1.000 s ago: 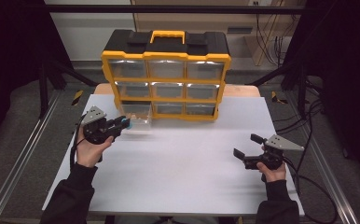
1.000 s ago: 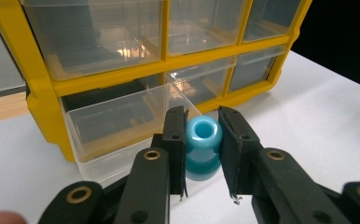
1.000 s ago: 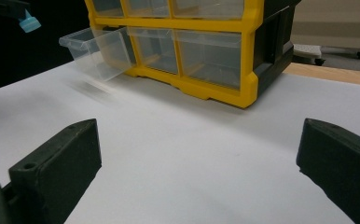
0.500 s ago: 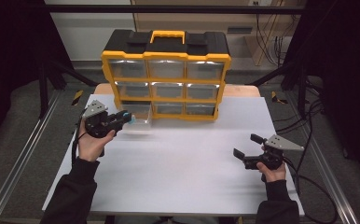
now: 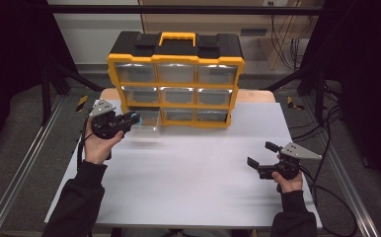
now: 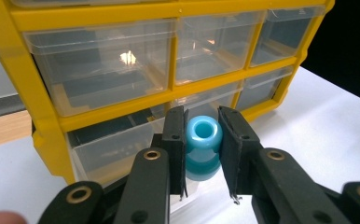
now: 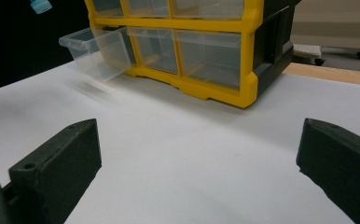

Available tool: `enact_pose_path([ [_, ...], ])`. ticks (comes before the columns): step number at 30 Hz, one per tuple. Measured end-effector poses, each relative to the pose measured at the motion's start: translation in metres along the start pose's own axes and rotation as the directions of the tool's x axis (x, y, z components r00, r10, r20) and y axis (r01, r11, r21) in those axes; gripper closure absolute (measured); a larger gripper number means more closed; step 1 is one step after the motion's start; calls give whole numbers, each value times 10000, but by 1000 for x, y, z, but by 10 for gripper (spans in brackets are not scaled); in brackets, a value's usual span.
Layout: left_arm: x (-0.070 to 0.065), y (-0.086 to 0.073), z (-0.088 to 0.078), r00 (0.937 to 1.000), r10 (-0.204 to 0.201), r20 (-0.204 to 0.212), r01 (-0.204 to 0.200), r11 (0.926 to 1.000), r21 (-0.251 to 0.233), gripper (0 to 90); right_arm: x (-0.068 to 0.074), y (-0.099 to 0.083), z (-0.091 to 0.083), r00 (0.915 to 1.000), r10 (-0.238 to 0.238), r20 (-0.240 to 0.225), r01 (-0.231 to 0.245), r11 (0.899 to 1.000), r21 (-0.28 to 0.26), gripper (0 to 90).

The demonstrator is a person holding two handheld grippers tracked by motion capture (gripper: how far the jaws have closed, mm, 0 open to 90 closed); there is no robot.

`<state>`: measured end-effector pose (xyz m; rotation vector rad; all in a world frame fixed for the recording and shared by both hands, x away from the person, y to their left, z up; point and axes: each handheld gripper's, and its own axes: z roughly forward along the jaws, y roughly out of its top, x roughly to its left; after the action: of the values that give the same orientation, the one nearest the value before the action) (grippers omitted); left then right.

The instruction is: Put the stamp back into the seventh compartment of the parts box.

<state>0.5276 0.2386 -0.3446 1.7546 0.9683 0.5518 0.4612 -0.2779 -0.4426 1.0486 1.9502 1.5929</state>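
Note:
A yellow and black drawer cabinet [image 5: 176,79] with clear drawers stands at the back of the white table [image 5: 188,182]. Its bottom left drawer [image 5: 146,122] is pulled out, and it is seen as the open drawer [image 7: 96,49] in the right gripper view. My left gripper [image 5: 132,118] is shut on a small light-blue spool [image 6: 202,147] with a hole through its top, held just above the left end of that open drawer [image 6: 117,149]. At the right front of the table my right gripper [image 5: 258,155] stands open with nothing between its jaws.
The cabinet has a yellow carrying handle [image 5: 177,37] on top and its other drawers are pushed in. Metal frame rails [image 5: 18,173] run along the table's sides. Cables [image 5: 326,197] trail at the right. White table surface lies between the two hands.
My left hand has lifted slightly and shifted right toward the open drawer with the blue spool. The right hand has kept still.

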Motion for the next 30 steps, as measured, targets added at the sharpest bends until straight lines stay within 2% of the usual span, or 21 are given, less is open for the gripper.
enact_pose_path([
  [16,8,8,10,9997,-90,-234,93,9999,120,725,-1,0,0,10000,-57,24,57,10000,-47,3],
  [30,15,12,22,9985,2,-542,20,9991,417,725,-1,0,0,10000,-56,28,56,10000,-47,3],
])
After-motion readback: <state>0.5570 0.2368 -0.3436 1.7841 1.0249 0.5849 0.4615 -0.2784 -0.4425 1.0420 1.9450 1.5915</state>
